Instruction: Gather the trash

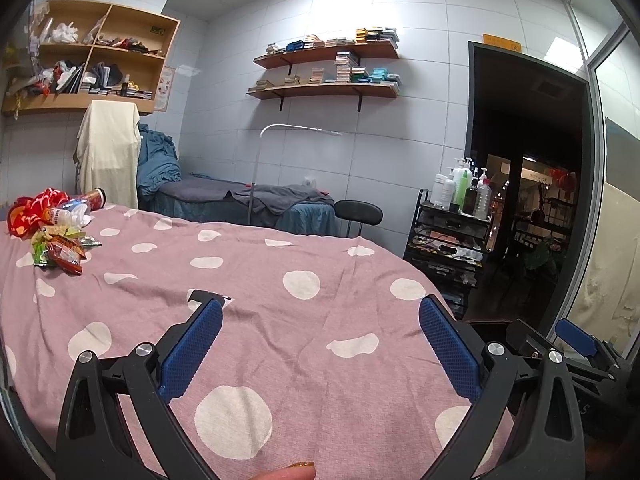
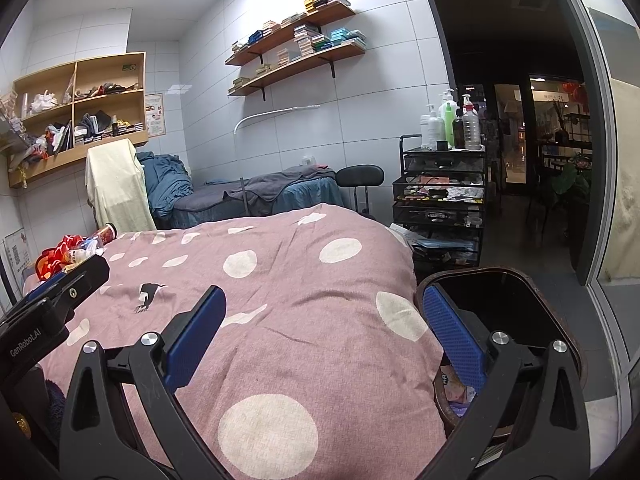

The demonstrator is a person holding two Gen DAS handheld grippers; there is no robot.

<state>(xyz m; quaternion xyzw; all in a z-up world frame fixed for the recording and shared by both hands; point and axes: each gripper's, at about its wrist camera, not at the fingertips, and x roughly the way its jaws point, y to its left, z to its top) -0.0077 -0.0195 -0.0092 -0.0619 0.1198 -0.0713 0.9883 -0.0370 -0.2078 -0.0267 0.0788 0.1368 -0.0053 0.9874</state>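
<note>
1. Looking through the left wrist, I see my left gripper (image 1: 320, 312) spread, empty; the snack wrappers (image 1: 60, 250) and plastic bottle (image 1: 66, 214) lie well apart, far-left on the bedspread (image 1: 304, 344). They look light and crinkly; I'd pinch an edge.
2. Right wrist: my right gripper (image 2: 324, 304) gapes wide beside the trash bin (image 2: 500, 280); the trash sits far-left.

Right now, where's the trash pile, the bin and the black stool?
trash pile (image 1: 60, 236), left wrist view, on the snack wrappers.
bin (image 2: 480, 272), right wrist view, on its far rim.
black stool (image 1: 358, 212), left wrist view, on its seat.
</note>
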